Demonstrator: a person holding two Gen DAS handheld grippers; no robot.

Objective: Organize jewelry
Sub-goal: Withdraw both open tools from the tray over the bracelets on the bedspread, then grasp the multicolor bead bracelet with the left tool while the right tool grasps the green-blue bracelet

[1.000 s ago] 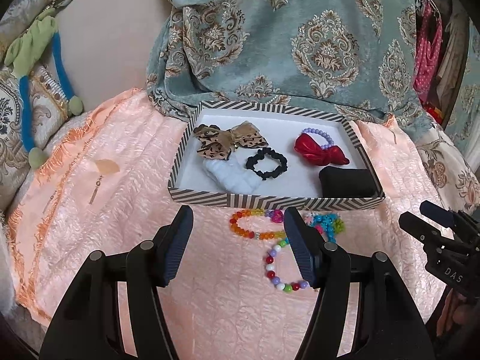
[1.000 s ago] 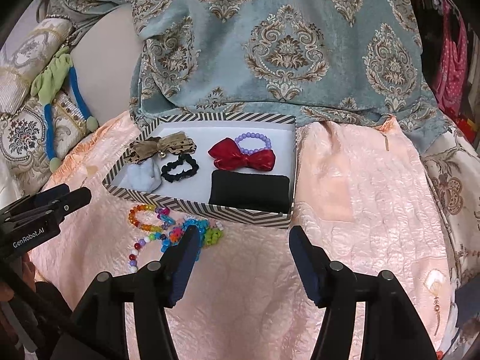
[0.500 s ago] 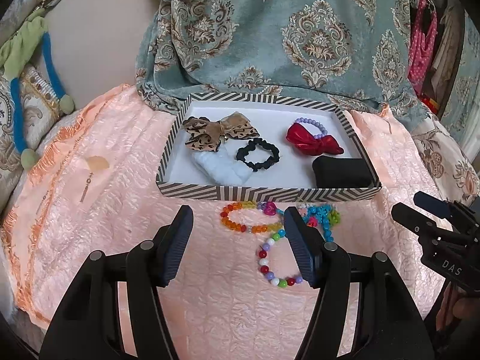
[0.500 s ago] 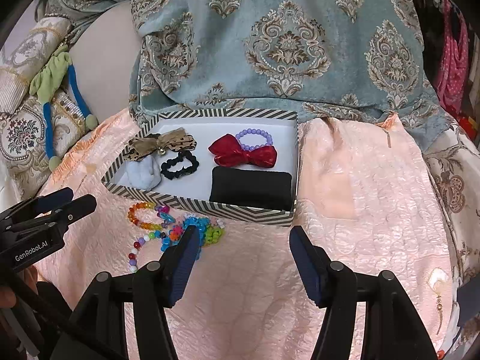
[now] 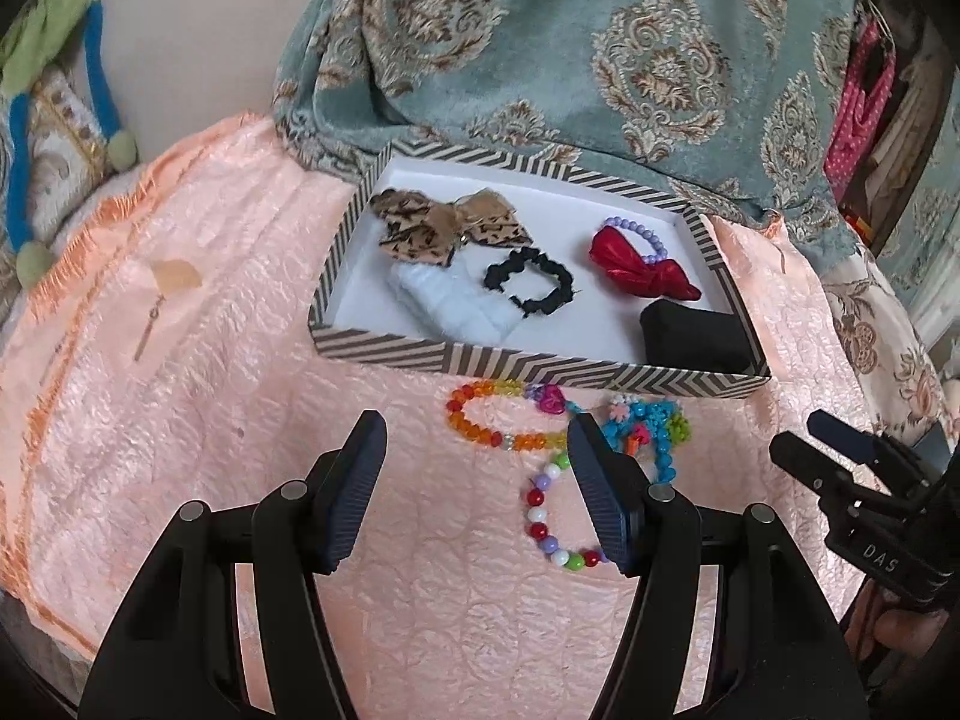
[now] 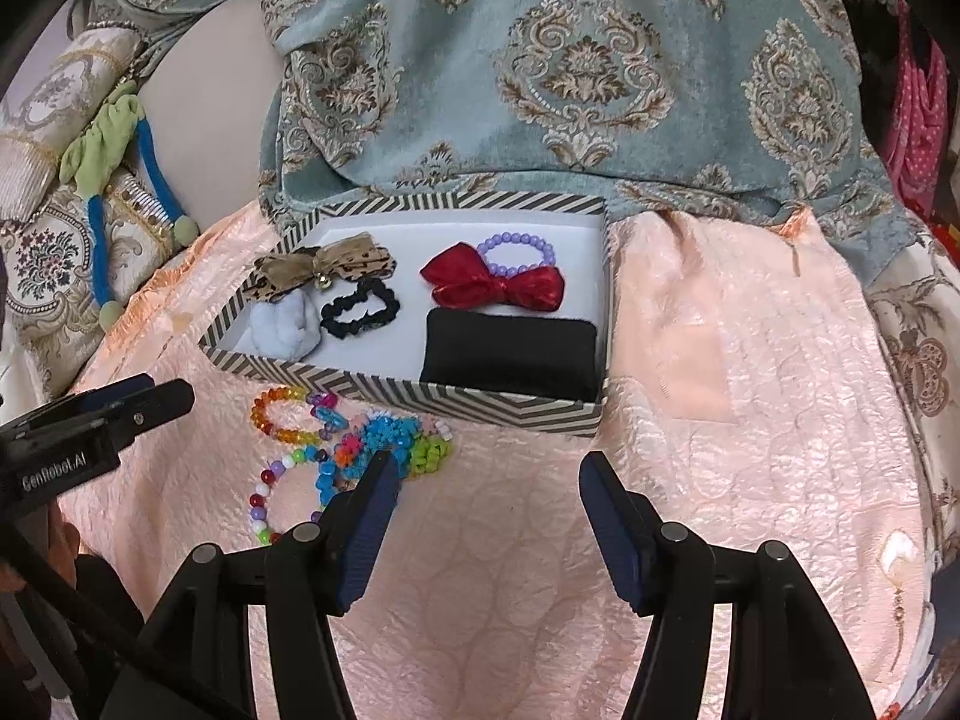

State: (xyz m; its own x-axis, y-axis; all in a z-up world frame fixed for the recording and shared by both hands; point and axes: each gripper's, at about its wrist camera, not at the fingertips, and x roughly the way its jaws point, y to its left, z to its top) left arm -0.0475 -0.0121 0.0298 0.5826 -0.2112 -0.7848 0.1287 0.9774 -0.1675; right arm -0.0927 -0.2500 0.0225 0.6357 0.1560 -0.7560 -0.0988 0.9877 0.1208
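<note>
**What You Could Not See**

Your left hand-held gripper (image 5: 474, 498) covered part of the multicolour bead bracelet (image 5: 543, 525) behind its right finger. The box's striped near wall (image 5: 540, 367) hid the lower edge of the black pad (image 5: 696, 339). Your hand (image 5: 900, 639) was cut off at the frame's right edge, mostly behind the right hand-held gripper (image 5: 840, 450).

A home bedroom: peach quilted bedspread (image 6: 750, 420), damask blanket (image 6: 570, 72), hanging clothes (image 5: 864, 102) beside
</note>
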